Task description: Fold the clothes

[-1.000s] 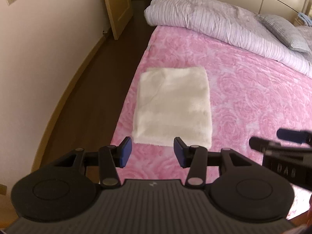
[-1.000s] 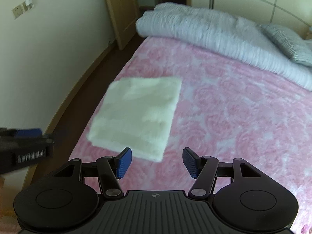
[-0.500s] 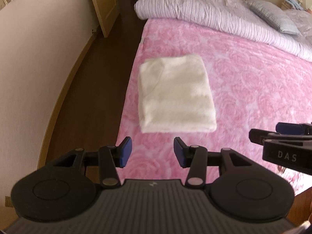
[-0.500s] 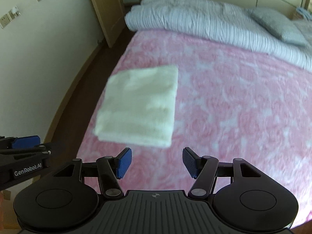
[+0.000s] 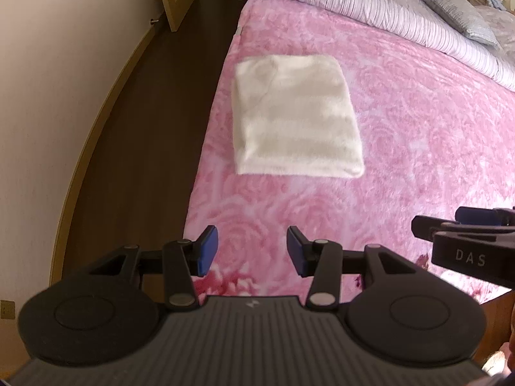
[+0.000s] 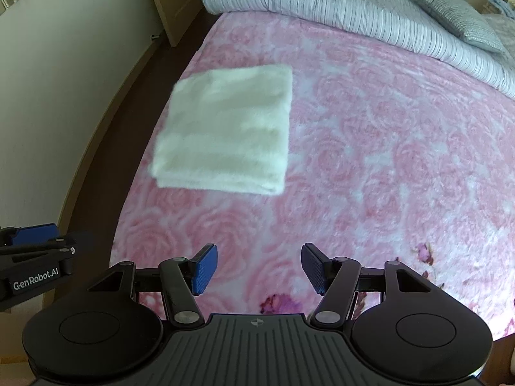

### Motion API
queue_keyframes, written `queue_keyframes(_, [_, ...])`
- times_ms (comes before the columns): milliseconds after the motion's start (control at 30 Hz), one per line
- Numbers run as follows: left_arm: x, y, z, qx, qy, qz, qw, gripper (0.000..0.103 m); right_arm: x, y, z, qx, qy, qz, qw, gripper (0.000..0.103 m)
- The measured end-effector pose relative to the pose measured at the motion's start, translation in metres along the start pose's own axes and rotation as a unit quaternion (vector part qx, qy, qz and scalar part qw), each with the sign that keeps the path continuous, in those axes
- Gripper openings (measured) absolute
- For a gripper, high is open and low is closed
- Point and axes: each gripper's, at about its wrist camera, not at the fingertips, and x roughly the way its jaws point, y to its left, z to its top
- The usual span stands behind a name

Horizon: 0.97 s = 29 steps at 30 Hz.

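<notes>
Folded white garment (image 5: 296, 119) is lying flat on the pink rose-print bedspread (image 5: 418, 135), near the bed's left edge, squared into a rectangle. Nothing is touching it.

Left gripper (image 5: 252, 252) is hovering above the bedspread near the foot of the bed, well short of the garment; its blue pads (image 5: 206, 251) are standing apart with nothing between them. Right gripper (image 6: 259, 267) is doing the same, blue pads (image 6: 202, 268) spread, empty, well apart from the garment.

Left wrist view only: the garment's near-left corner is showing a rounded fold edge, and a faint diagonal seam is running across its upper left. The right gripper is entering at the right edge, side-on, with "DAS" lettering on its body. The dark wood floor (image 5: 135, 148) is filling a broad strip beside the bed.

Right wrist view only: the garment's near edge (image 6: 222, 186) is showing stacked layers. The left gripper is appearing at the left edge with "GenRobot.AI" lettering. A dark flower motif (image 6: 278, 302) is showing on the bedspread just ahead of the pads.

Both views: striped duvet (image 6: 322, 3) is lying rolled across the far end of the bed, with a pillow (image 6: 457, 16) on it.
</notes>
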Motion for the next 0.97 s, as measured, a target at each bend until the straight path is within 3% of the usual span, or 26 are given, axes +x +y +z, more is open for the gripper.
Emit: queue_keyframes(967, [-0.02,-0.004,0.027,0.002,-0.056,-0.006,0.9984,0.043,-0.005,-0.002,0.013,0.013,0.003,0.002,1.0,0.062])
